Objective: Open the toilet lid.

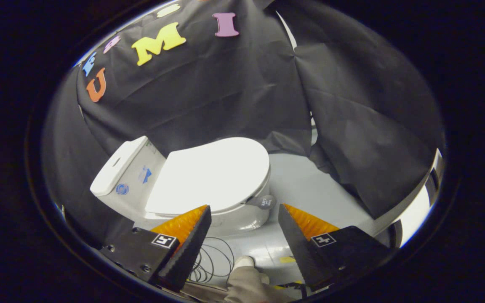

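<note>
A white toilet [133, 181] stands on the grey floor, with its tank to the left against the black cloth. Its white lid [211, 174] lies flat and closed over the bowl. A small grey tab [262, 202] sticks out from under the lid's front rim. My gripper [244, 214] hovers above and in front of the toilet, open, with nothing between its fingers. The left finger [192, 235] overlaps the lid's near edge in the view. Off the bowl, the right finger [299, 242] is over the floor. The grey tab sits just ahead of the gap between them.
A person's gloved hand [249, 280] shows low between the fingers. Thin black cables [213, 261] coil on the grey floor [310, 189] beside the toilet's base. Black cloth walls close in behind and to the right of the toilet.
</note>
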Tool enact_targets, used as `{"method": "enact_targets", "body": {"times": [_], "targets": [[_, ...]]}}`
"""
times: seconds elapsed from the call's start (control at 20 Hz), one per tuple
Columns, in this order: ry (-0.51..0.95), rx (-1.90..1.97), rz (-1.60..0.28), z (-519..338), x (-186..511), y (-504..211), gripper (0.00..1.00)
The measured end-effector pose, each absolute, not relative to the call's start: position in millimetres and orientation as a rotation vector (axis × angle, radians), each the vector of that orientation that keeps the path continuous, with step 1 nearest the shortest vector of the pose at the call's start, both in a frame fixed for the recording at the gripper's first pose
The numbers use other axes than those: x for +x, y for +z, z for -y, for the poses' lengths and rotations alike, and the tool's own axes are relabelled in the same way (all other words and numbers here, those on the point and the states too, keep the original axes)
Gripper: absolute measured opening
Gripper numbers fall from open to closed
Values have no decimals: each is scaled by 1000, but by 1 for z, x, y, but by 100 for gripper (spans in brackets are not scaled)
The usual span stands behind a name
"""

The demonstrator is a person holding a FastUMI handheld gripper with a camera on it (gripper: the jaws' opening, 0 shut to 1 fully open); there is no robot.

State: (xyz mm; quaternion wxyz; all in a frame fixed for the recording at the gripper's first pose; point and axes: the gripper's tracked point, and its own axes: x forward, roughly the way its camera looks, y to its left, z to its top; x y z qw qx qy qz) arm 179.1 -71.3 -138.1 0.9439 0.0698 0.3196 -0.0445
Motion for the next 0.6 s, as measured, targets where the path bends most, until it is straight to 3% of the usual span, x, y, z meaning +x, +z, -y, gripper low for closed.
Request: {"method": "enact_targets", "body": {"times": [0.25,0.6], "targets": [[-77,247,-822,89,205,-177,100],[-92,425,-913,108,233,-211,99]]}}
